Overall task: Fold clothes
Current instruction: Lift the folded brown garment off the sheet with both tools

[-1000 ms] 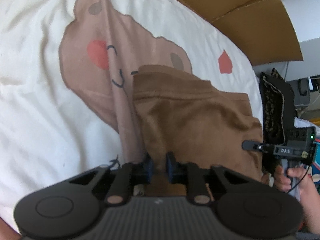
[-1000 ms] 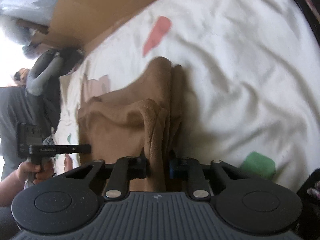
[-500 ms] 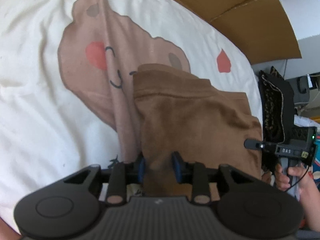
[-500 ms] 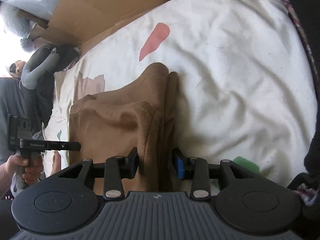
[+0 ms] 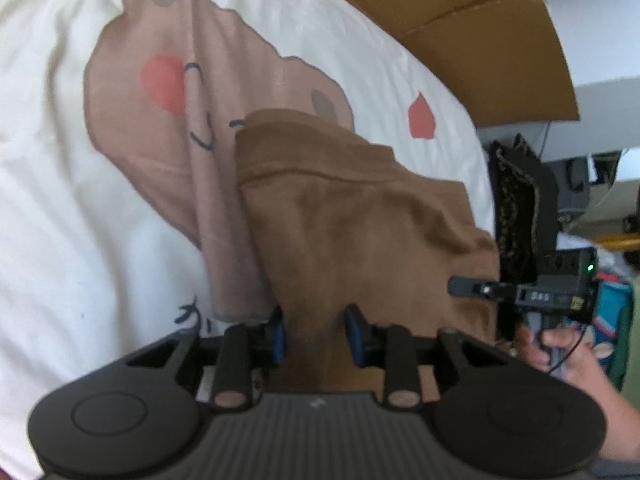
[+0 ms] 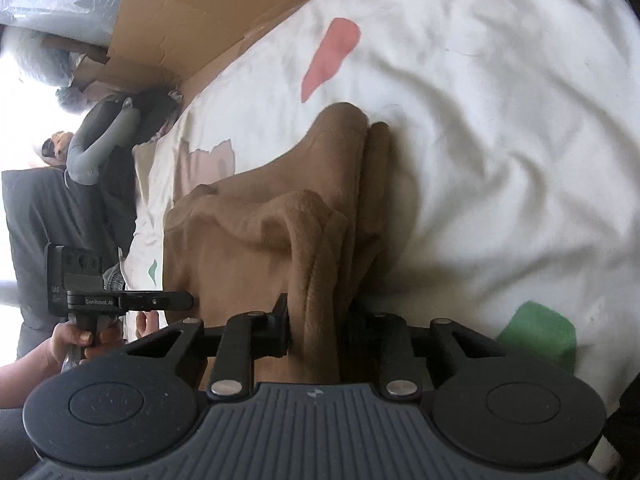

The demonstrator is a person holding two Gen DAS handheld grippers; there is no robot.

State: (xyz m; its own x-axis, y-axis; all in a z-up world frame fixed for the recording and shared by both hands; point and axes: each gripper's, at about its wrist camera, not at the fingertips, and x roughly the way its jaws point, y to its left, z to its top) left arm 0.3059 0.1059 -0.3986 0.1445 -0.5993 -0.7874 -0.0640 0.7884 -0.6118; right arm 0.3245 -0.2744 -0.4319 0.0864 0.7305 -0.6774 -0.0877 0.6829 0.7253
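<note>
A brown fleece garment [image 5: 360, 220] lies folded on the white printed bedsheet [image 5: 60, 220]. My left gripper [image 5: 316, 334] is open, with the garment's near edge lying loosely between its blue-padded fingers. In the right wrist view the same garment [image 6: 248, 240] shows a bunched, layered fold running toward the camera. My right gripper [image 6: 318, 320] is open around that fold. Each view shows the opposite gripper at the garment's other side, held in a hand [image 5: 568, 352].
Flattened cardboard [image 5: 480, 40] leans behind the bed. A dark patterned garment [image 5: 516, 208] hangs off the bed's right edge. The sheet carries a pink-brown bear print [image 5: 140, 120] and a green patch [image 6: 536, 332]. Grey and dark clothes [image 6: 100, 140] are piled at the bed's far end.
Both grippers were shut on the brown garment a second ago and have since spread their fingers. The garment has settled onto the bed.
</note>
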